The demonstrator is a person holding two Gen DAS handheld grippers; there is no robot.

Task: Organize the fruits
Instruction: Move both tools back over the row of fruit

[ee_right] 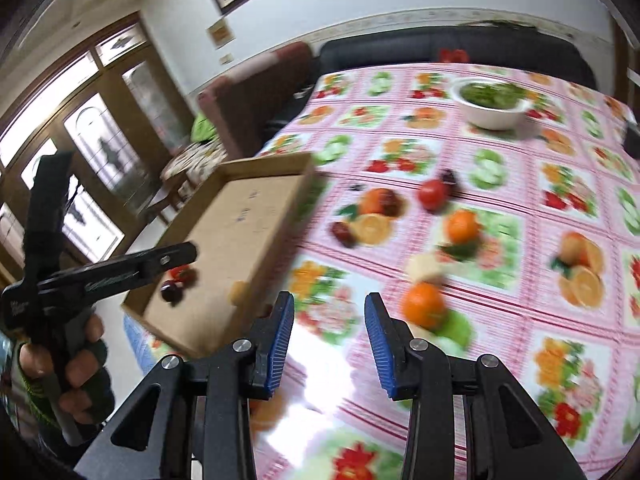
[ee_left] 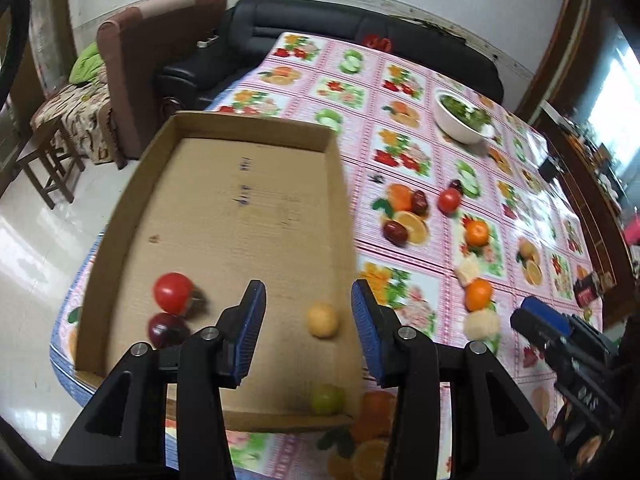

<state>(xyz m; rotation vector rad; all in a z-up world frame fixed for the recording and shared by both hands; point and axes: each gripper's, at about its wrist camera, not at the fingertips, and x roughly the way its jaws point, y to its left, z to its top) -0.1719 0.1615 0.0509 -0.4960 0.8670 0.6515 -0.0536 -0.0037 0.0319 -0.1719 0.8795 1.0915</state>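
So the cardboard tray [ee_left: 224,208] sits at the table's [ee_left: 400,80] left edge with 4 fruits inside: tomato [ee_left: 173,293] and plum [ee_left: 164,329] touching at its left wall, 2 more near its right. Right of it, 2 oranges [ee_left: 477,233] lie loose on the tablecloth, bowl [ee_left: 460,120] farther back.

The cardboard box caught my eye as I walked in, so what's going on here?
A person holding a gripper in each hand is sorting fruit into the cardboard box. A tomato, a dark red fruit, a yellow one and a green one already lie inside. The left gripper and right gripper are both open and empty. Two oranges and another tomato wait on the tablecloth.
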